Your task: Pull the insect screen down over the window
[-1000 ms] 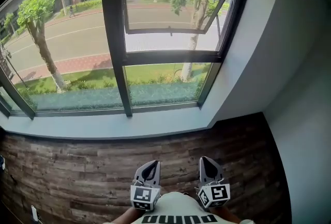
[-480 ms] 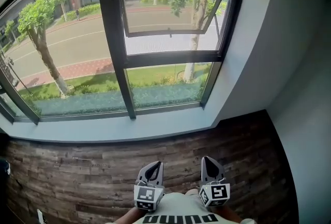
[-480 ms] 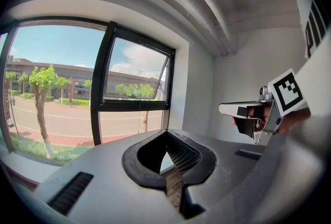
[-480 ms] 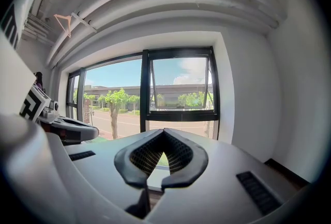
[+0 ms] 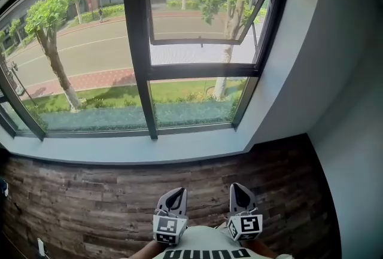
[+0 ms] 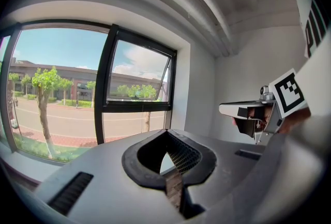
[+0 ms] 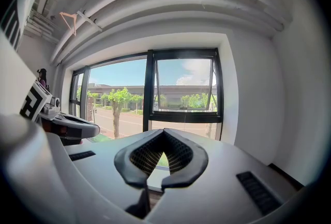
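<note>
— Claws first: left gripper (image 5: 174,197) clenched or released?
— Clenched, jaws pressed together with nothing between; same for the right gripper (image 5: 238,194), shut tight and empty
— Held where?
— Low at the near edge of the head view, side by side, just above a white shirt (image 5: 206,238), over dark wood planks (image 5: 90,192)
— And the window (image 5: 139,60)?
— Straight ahead, well apart from both claws, beyond a pale sill (image 5: 137,147); black frame, upper right sash (image 5: 194,41) tilted outward
— And the insect screen?
— Not to be made out in any view; only clear glass, with trees (image 5: 45,12) and a road (image 5: 90,42) outside
— Anything more from the gripper views?
— Each claw seen at the edge of the other's view, with the window ahead
</note>
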The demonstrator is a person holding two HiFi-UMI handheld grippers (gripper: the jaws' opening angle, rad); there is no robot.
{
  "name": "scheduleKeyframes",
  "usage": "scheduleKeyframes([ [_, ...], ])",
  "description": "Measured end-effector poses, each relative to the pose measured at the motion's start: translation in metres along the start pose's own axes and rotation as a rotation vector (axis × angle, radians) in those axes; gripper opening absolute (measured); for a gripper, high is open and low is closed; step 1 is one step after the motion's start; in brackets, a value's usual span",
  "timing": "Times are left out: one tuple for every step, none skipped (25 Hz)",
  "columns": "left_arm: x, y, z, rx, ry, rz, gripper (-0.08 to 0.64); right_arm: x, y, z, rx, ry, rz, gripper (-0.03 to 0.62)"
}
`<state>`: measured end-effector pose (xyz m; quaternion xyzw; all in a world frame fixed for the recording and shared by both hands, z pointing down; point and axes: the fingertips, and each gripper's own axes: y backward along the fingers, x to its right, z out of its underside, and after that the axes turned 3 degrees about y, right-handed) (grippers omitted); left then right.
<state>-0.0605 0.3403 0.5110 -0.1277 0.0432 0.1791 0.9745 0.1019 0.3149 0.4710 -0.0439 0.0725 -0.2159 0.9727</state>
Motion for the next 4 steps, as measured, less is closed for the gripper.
scheduleKeyframes([
  [-0.0002, 0.0007, -0.0012, 0.004, 0.000, -0.001, 0.012, -0.0007, 0.0008, -0.0009, 0.001, 0.001, -0.002, 0.005],
  [-0.0003, 0.0013, -0.0025, 0.007, 0.002, -0.002, 0.012, -0.0014, 0.0015, -0.0017, 0.002, 0.002, -0.004, 0.005],
  [-0.0001, 0.0019, -0.0039, 0.008, 0.006, -0.003, 0.012, -0.0022, 0.0020, -0.0025, 0.003, 0.003, -0.007, 0.005],
  [0.0001, 0.0025, -0.0053, 0.009, 0.009, -0.003, 0.012, -0.0029, 0.0026, -0.0032, 0.004, 0.004, -0.010, 0.005],
])
